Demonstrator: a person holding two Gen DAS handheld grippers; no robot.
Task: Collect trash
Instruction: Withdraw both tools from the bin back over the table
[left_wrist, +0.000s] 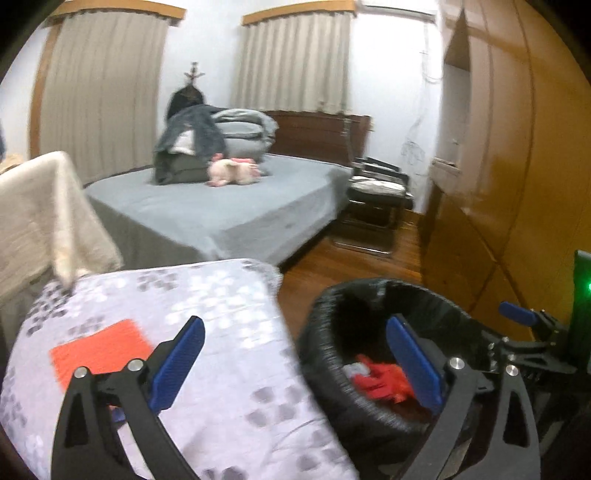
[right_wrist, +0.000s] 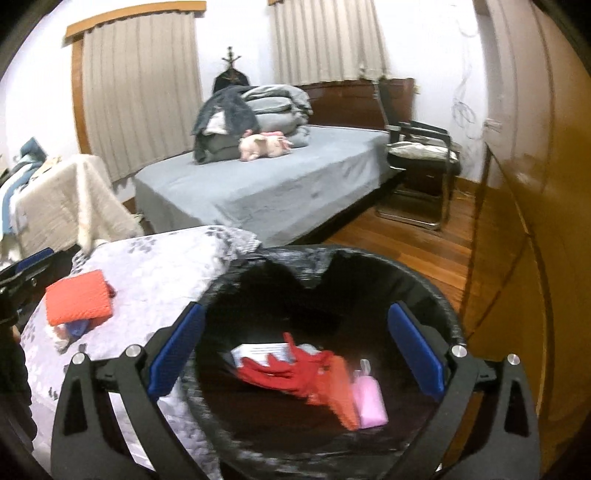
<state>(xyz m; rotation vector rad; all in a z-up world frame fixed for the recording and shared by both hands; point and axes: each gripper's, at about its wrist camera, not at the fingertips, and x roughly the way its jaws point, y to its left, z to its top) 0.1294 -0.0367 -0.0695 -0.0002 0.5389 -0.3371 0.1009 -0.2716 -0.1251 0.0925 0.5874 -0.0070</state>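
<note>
Hovering over the black-lined round trash bin (right_wrist: 332, 280), your right gripper (right_wrist: 295, 354) has its blue pads spread wide with nothing between them. Your left gripper (left_wrist: 295, 369) is likewise released and empty, straddling the edge between the bin and the grey-and-white patterned quilted surface (left_wrist: 207, 295).

What remains to collect, as far as I can judge, is the flat orange-red textured pad (right_wrist: 79, 297) lying on that quilt, with a small blue item (right_wrist: 77, 328) tucked just under its near edge. The pad looks light, soft and bendable, so it will probably droop when lifted. Pinch it at a free edge or corner, not flat from above, and press slightly into the yielding quilt.

Already inside the bin lie a red glove-like piece (right_wrist: 291, 373), a pink bottle (right_wrist: 369, 400) and a white packet (right_wrist: 258, 350).
</note>
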